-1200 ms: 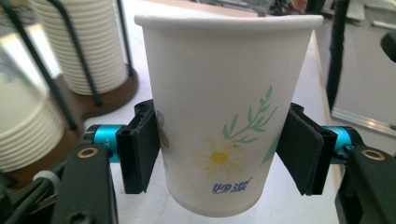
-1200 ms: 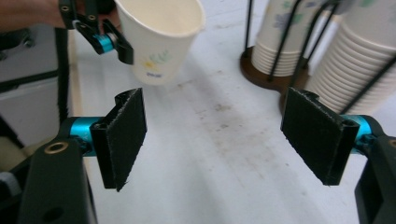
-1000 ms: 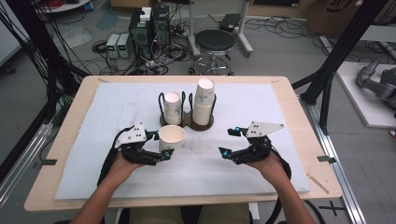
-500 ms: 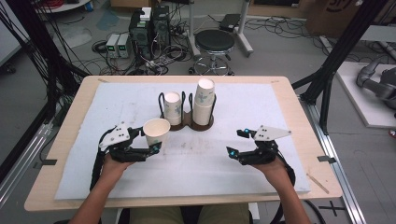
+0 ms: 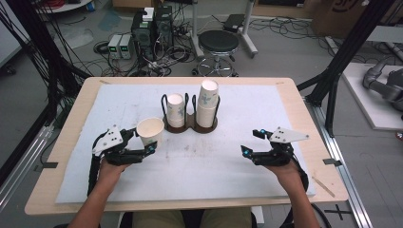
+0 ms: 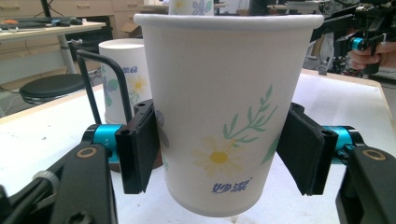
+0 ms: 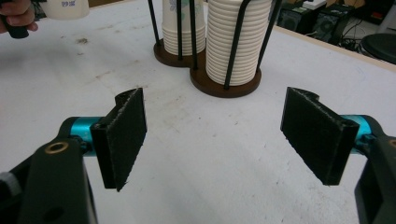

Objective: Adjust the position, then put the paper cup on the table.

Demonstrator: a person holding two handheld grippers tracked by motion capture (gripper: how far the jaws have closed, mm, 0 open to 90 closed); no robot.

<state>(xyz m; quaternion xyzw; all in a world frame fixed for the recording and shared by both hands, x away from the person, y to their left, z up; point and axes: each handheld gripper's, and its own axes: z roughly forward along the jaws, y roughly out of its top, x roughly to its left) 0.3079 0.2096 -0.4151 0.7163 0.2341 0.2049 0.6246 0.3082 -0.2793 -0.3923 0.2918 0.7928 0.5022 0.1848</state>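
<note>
**Cup clamped in left gripper, clear of holder**

Paper cup, upright and open end up, pinched between the two pads of the left gripper, both pressing on its lower wall. White, with a daisy and green sprigs printed on the side. Held at the left of the table, just left of and nearer than the holder, not touching it; base appears to hang just above the white mat.

Holder at table centre: brown base, black wire loops, two stacks of upturned cups. Short stack on the left, tall stack on the right.

Right gripper well apart, on the right side, near edge, level with the left one. Jaws wide apart, nothing between them, bare mat beyond. Aimed toward the holder.

Beyond the far edge: stool, floor cables.
</note>
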